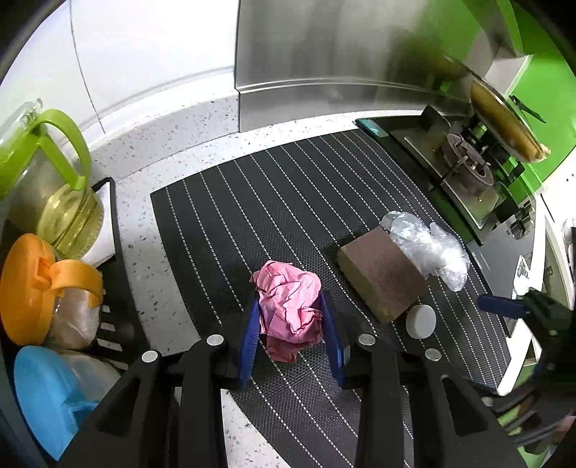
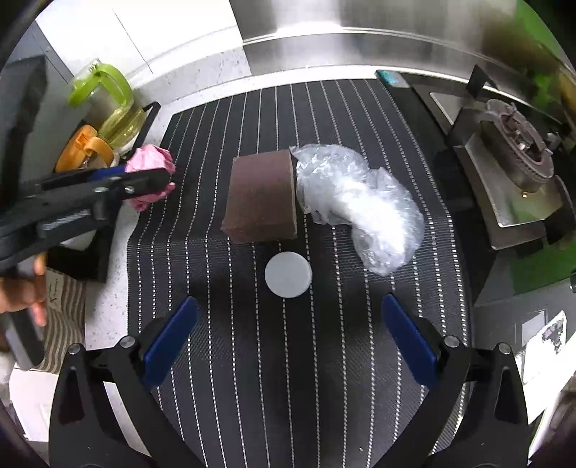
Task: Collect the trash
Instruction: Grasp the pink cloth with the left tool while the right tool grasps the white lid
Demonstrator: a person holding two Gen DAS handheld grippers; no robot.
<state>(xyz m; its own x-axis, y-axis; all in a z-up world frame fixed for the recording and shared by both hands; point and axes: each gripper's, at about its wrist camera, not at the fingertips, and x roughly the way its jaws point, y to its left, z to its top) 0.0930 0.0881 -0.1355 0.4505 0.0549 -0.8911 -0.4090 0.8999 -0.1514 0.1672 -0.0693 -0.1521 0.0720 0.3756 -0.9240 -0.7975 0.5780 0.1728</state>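
Partly claw-hidden point(image 1: 291, 312): pink paper wad point(image 1: 288, 302)

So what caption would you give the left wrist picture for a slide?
Left gripper closed on crumpled pink paper over a striped mat, beside a brown sponge.

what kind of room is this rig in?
Most likely a home kitchen counter. A gas burner sits at the right against a stainless backsplash, and lidded jars, one with a green lid, stand at the left beside the striped mat.
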